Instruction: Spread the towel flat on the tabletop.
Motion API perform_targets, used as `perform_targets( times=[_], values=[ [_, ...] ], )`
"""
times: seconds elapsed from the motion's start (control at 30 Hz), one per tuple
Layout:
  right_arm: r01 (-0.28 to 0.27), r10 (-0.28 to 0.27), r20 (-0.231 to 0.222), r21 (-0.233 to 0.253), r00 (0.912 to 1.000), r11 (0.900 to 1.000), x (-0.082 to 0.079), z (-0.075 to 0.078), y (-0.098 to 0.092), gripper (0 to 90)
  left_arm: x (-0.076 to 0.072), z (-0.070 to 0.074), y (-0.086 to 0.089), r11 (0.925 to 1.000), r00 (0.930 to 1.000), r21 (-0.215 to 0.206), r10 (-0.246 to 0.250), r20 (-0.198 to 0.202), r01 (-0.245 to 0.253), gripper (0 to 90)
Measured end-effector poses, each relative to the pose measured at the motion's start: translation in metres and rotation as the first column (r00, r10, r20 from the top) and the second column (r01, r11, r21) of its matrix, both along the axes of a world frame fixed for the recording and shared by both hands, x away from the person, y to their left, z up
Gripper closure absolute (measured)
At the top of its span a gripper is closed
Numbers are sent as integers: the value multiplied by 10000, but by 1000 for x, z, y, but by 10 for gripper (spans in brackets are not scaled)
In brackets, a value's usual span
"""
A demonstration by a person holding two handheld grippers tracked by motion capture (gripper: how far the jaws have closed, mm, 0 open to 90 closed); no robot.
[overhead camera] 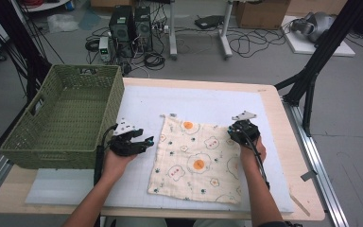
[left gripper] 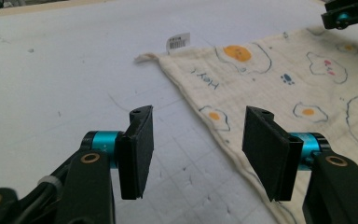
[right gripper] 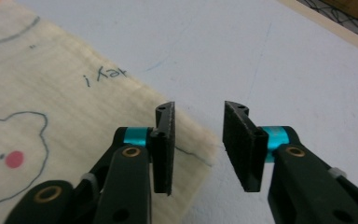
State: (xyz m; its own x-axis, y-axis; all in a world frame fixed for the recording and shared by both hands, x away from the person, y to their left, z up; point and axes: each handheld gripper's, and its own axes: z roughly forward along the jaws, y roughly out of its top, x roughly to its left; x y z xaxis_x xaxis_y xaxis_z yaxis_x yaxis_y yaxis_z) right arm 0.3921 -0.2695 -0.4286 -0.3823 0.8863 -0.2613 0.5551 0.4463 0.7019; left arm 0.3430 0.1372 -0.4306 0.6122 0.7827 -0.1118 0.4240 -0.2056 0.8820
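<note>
A printed cloth (overhead camera: 196, 161) is seen spread flat on the bench (overhead camera: 283, 142), flanked by the left gripper (overhead camera: 144, 142) and right gripper (overhead camera: 235, 130), fingers held wide and empty; its opposite edges are best pinched squarely.

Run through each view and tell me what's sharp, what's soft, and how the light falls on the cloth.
High view: even, soft light, no hard shadows; the cloth reads clearly, its prints slightly soft. Left gripper view: the left tongs and near mat are sharp, and the cloth's far edge softens. Right gripper view: the right tongs are sharp, but the cloth at lower left blurs; no glare.
</note>
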Motion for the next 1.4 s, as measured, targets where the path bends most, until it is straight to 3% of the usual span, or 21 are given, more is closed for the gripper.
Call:
perform_targets(
  times=[0.03,0.07,0.1,0.13,0.33,0.4,0.43,0.47,0.63,0.67,0.77,0.83,0.9,0.97,1.07,1.17,1.2,1.23,1.27,1.33,1.4],
  values=[
    [0,0,0,0,10000,10000,0,0,0,634,1,0,-1,10000,10000,-78,24,-5,-24,435],
    [-110,100,167,585,9998,9982,-6,6,-6,594,4,1,-3,9999,10000,-125,12,-5,-12,435],
    [-110,100,167,585,9998,9982,-6,6,-6,594,5,2,-5,9999,10000,-142,-13,-8,12,435],
    [-271,241,332,950,9992,9951,-14,13,-11,568,8,4,-7,9999,10000,-147,-20,21,20,436],
    [-890,817,522,1577,9953,9835,-33,19,-22,498,25,5,-23,9999,9999,-109,-75,-96,74,441],
    [-1268,1177,560,2053,9915,9705,-46,19,-28,422,29,2,-27,9995,9999,-287,134,-95,-137,444],
    [-1268,1177,560,2053,9915,9705,-46,19,-28,422,32,0,-28,9996,9994,-200,197,-301,-203,444],
    [-1552,1465,546,2268,9877,9615,-54,19,-30,394,37,-2,-31,9994,9977,-78,332,-598,-337,444],
    [-1874,1736,815,2155,9814,9583,-70,18,-30,330,49,-3,-41,9994,9976,-16,349,-600,-351,433],
    [-2017,1855,930,2168,9782,9551,-76,17,-30,300,56,-2,-46,9988,9967,266,431,-692,-414,394],
    [-2130,1950,1011,2175,9756,9525,-80,15,-30,283,63,-2,-50,9962,9937,445,777,-803,-743,275],
    [-2189,2022,959,2215,9746,9503,-82,13,-29,281,69,-5,-52,9951,9909,381,948,-957,-915,274],
    [-2313,2161,945,2014,9718,9518,-82,12,-28,281,75,-9,-56,9930,9876,688,1033,-1179,-957,305],
    [-2285,2122,1005,1981,9721,9532,-82,12,-28,282,77,-13,-59,9950,9899,810,675,-1243,-577,310],
    [-2264,2082,1049,2124,9724,9506,-82,12,-30,282,80,-20,-65,9919,9891,1204,574,-1355,-411,401],
    [-2232,2046,1055,2160,9731,9505,-82,12,-31,282,77,-20,-72,9828,9939,1808,555,-950,-376,432],
    [-2234,2041,1087,2146,9729,9508,-82,12,-31,283,76,-20,-73,9825,9963,1859,296,-801,-142,474],
    [-2236,2039,1099,2160,9728,9505,-82,12,-31,283,75,-20,-73,9825,9969,1860,82,-777,64,596],
    [-2246,2064,1048,2114,9728,9512,-81,12,-30,283,73,-19,-75,9761,9981,2138,-278,-557,391,844],
    [-2251,2072,1032,2133,9728,9507,-81,11,-30,283,74,-19,-74,9771,9984,2116,-107,-559,224,849],
    [-2246,2089,953,2059,9733,9525,-81,10,-29,283,78,-20,-66,9812,9966,1888,535,-632,-407,859]
  ],
)
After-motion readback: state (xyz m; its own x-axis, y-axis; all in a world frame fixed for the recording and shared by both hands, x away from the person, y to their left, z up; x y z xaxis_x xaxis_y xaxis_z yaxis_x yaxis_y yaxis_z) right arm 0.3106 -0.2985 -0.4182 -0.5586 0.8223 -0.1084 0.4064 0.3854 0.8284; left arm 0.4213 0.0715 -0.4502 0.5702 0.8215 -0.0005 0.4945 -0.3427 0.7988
